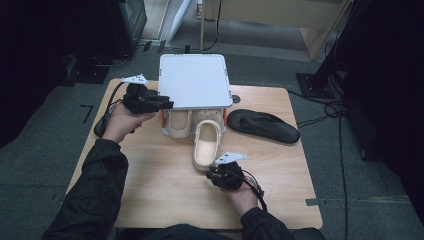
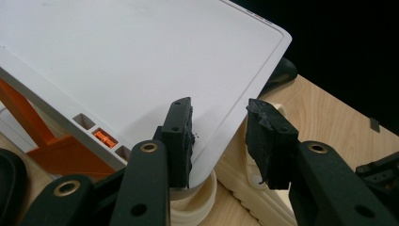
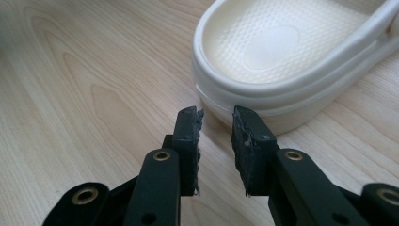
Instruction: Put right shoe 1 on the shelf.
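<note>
This looks like a lab or recording room, not a home: a small wooden table point(image 1: 165, 185) stands alone on grey carpet point(image 1: 45, 150), cables point(image 1: 325, 107) trail across the floor, and dark equipment stands point(image 1: 315, 82) crowd the edges.

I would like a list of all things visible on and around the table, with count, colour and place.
rack: one, white top with orange legs, far middle of the table.
clog under the rack: one, cream, beneath the rack's front left.
pulled-out clog: one, cream, heel towards the person, toe under the rack.
slipper: one, black, right of the rack.
table: one, light wood.
left gripper: one, black, jaws open around the rack's near corner.
right gripper: one, black, jaws open just short of the pulled-out clog's heel.
</note>
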The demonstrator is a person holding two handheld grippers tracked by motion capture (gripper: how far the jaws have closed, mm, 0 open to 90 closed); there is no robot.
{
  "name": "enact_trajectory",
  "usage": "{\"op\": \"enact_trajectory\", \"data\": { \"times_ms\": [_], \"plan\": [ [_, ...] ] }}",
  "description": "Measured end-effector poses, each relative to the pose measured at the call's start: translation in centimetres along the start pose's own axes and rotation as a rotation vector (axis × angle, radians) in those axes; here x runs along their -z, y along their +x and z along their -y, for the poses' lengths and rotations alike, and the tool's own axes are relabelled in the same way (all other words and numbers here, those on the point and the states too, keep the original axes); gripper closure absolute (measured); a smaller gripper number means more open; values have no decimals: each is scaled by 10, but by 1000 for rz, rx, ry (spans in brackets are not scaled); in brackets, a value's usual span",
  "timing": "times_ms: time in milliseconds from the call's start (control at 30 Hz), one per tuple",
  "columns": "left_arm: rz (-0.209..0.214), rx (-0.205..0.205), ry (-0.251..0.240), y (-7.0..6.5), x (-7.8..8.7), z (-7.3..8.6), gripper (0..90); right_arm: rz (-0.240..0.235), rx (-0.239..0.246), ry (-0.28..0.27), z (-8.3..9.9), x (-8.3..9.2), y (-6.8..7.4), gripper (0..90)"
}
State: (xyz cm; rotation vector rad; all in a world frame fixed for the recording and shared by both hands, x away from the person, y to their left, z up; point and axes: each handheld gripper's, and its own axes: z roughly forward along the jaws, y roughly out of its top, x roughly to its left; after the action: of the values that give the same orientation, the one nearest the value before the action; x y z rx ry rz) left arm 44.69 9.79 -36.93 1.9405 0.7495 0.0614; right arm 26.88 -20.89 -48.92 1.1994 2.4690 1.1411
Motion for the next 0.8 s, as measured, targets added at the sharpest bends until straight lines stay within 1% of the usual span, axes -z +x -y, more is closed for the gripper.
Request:
{"op": "enact_trajectory", "data": {
  "times_ms": [33,67,100,167,200,267,300,400,500,600,800],
  "plan": [
    [0,1,0,0,0,0,621,-14,2,3,0,-1,1,726],
    [0,1,0,0,0,0,621,-14,2,3,0,-1,1,726],
    [1,0,-2,0,0,0,621,-23,27,7,0,-3,5,723],
    [3,1,-2,1,0,0,623,-18,33,1,-2,-5,6,706],
    [3,1,-2,1,0,0,623,-19,28,8,-3,-5,5,714],
    [0,1,-2,1,0,0,623,-19,32,8,-5,-6,4,717],
    [1,2,-2,1,0,0,623,-11,32,8,-5,-6,4,718],
    [3,1,-1,1,0,0,623,-5,32,-5,-7,-5,3,721],
    [3,3,-2,1,0,0,623,24,44,-32,-13,0,0,719],
    [1,2,-3,0,0,0,623,41,43,-49,-18,2,-4,719],
    [4,2,-2,1,0,0,623,49,37,-57,-24,-1,-11,718]
  ]
}}
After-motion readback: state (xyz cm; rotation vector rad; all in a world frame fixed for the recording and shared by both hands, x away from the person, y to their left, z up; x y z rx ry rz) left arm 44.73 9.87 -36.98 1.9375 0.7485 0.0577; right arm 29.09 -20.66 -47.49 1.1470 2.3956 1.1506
